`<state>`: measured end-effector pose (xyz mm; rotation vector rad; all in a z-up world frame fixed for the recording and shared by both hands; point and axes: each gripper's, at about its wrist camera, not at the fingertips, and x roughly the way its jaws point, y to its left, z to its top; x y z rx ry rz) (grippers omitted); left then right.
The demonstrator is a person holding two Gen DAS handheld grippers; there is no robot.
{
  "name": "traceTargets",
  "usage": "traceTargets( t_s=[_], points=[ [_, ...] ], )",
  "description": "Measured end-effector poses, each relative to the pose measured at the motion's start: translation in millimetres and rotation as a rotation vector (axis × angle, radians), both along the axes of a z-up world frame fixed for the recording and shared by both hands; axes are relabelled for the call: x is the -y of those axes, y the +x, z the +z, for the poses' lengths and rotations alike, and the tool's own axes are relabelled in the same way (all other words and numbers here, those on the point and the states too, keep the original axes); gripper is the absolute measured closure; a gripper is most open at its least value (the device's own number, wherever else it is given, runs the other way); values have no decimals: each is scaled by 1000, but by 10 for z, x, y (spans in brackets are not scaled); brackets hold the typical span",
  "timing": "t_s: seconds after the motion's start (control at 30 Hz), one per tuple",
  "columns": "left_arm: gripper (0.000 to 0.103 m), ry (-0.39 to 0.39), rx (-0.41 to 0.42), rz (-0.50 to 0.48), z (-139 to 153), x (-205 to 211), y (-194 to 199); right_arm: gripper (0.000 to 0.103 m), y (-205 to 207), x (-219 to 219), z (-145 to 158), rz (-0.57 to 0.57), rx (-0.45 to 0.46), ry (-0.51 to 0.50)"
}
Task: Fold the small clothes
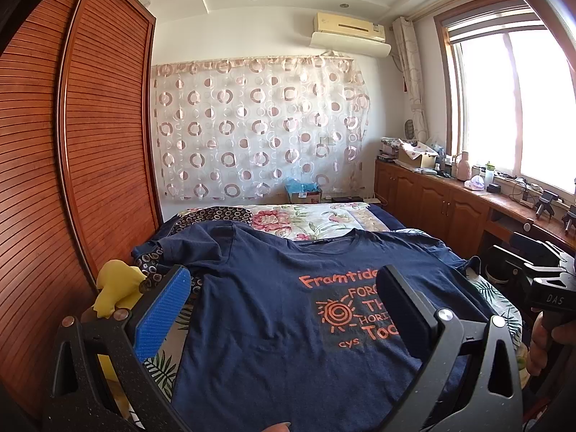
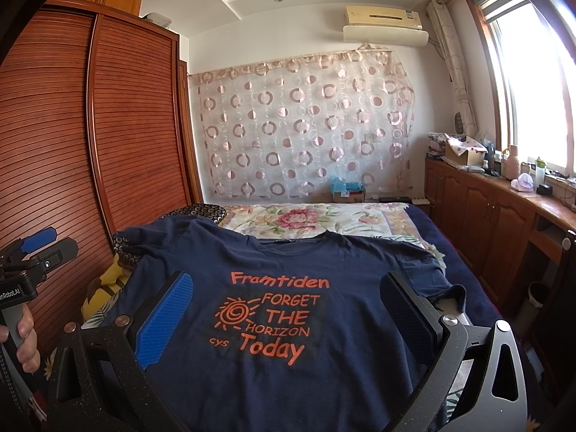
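Standing along the far left: a slatted wooden wardrobe point(image 1: 54, 144). Wedged just beside it at the bed's edge: a yellow garment point(image 1: 117, 288). Hovering over the near left part of the shirt: left gripper point(image 1: 284, 284), fingers point(image 1: 162, 313) spread wide, nothing between them. Lying flat, print up, across the floral bed point(image 2: 324, 219): a navy T-shirt point(image 2: 324, 252) with orange lettering, collar toward the far wall, one sleeve bunched at the left, the other rumpled at the right edge. Poised over the shirt's middle: right gripper point(image 2: 288, 291), fingers point(image 2: 163, 320) spread apart on either side of the print, empty. Hanging on the far wall: a circle-patterned curtain point(image 2: 306, 126). Running under the window at the right: a cluttered wooden counter point(image 2: 522, 187).
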<state>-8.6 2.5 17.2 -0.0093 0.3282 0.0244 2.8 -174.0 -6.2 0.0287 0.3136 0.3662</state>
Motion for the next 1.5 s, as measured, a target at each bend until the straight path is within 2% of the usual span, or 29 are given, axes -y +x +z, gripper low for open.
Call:
traceTargets(
  t_s=[0.23,0.57,0.83,1.13,1.23,1.37,1.5],
  points=[
    [0,-4,-14,1,-42,-71,48,0,48,-38,-44,11,-13,-6],
    [0,30,-67,58,-275,-327,267,0,295,-258,-91,46,-28,-65],
    [0,38,-134,30,-503,-562,537,0,542,-395,-151,78,-23,-109],
    [0,26,-202,9,-607,-997,856,0,858,-417,-266,145,-112,-104],
    [6,-1,-232,-4,-633,-1205,1007,0,900,-408,-311,173,-140,-122],
    [20,-15,-272,7,-643,-1474,1217,0,1004,-426,-358,228,-204,-130],
    [28,-38,-296,26,-599,-1718,1442,0,1083,-424,-320,259,-225,-147]
  ],
)
